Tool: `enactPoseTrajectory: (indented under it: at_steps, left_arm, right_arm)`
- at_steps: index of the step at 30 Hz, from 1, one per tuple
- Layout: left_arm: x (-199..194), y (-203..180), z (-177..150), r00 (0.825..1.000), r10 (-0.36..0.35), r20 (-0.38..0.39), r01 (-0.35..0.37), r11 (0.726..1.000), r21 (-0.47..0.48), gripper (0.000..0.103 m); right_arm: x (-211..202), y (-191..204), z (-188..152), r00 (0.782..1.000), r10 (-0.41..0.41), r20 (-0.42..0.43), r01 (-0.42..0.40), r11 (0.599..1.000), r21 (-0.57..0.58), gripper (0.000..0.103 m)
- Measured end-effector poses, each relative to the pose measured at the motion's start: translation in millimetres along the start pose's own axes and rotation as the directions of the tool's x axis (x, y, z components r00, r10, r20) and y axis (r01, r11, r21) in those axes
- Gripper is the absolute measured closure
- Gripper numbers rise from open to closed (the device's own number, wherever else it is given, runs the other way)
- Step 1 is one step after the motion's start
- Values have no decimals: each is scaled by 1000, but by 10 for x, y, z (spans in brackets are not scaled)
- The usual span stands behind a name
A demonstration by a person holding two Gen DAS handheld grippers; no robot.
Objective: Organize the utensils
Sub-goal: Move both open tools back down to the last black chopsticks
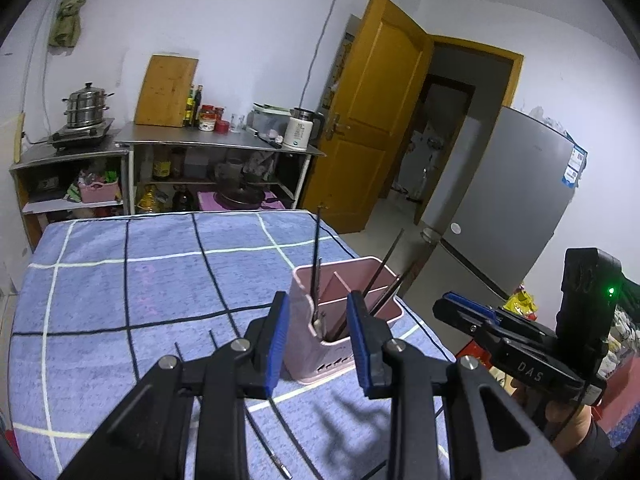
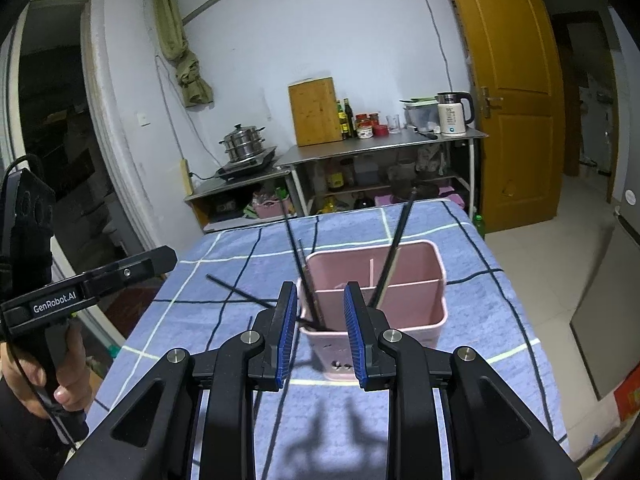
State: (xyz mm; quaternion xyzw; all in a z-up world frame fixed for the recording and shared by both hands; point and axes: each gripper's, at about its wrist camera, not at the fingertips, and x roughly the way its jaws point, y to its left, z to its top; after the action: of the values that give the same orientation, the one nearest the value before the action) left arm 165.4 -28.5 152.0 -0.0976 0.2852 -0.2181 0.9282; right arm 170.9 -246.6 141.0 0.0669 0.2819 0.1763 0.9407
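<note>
Blue checked cloth covers the table, a steel kitchen shelf with a steamer pot stands against the white wall beyond, and a yellow-brown wooden door hangs open to the right.

Left claw up front now, its blue-padded jaws parted a modest way and nothing pressed between them. Just past its tips sits the pink plastic utensil holder with inner dividers, seen through the gap. Thin dark chopsticks stand in the holder's compartments, leaning out over the rim, some left, some right. Nearer than the claw, low between its arms, a dark metal-tipped stick lies flat on the cloth.

Over to the right claw: same story, jaws narrowly apart, empty, the pink holder directly ahead of the tips and framed between the pads. One more dark loose chopstick lies on the cloth just left of this claw, running towards the holder's base; whether its end touches the holder I can't quite tell, the left pad hides it.

Each claw shows in the other's view, off to the side, gripped by a person's hand.
</note>
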Motion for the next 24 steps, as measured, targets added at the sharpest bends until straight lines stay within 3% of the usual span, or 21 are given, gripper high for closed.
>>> enactPoseTrajectory:
  at_steps: [12,24]
  left_arm:
    - [-119,421,-428,996,81,-24,-83,994,-69,72]
    - [217,799,-834,982,137,-129,-155,979,-135,72]
  right_arm:
    - [153,301,-280,998,51,-39,-53,997,-58,78]
    - [544,453,-562,989,77,-127,-87,994,-71,78]
